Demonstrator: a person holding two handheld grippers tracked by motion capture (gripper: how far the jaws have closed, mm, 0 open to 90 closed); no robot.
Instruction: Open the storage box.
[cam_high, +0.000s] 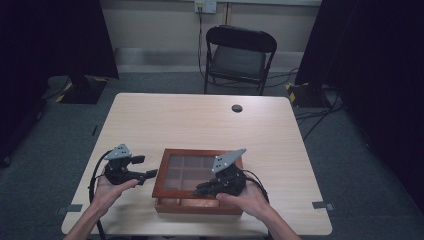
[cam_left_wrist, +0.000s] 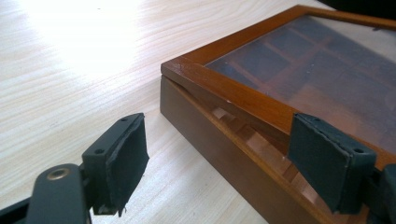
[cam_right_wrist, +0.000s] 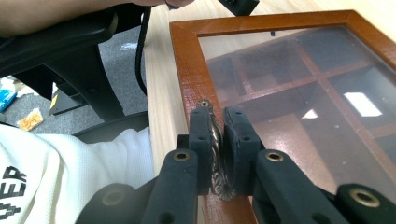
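A: We have the right hand-held gripper (cam_right_wrist: 217, 140) pinched on the small metal clasp (cam_right_wrist: 215, 154) at the front of the wooden box (cam_high: 197, 200), near the bench (cam_high: 165, 120) edge; the lid (cam_left_wrist: 261, 100) sits slightly ajar.

B: The ribbed clasp could slip; our left hand-held gripper (cam_left_wrist: 224, 163) hangs apart beside the box, so the smooth glass-paned lid might drop.

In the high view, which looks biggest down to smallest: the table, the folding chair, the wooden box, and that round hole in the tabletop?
1. table
2. folding chair, though it stands farther from the camera, so it may look smaller than it is
3. wooden box
4. round hole, plainly the smallest
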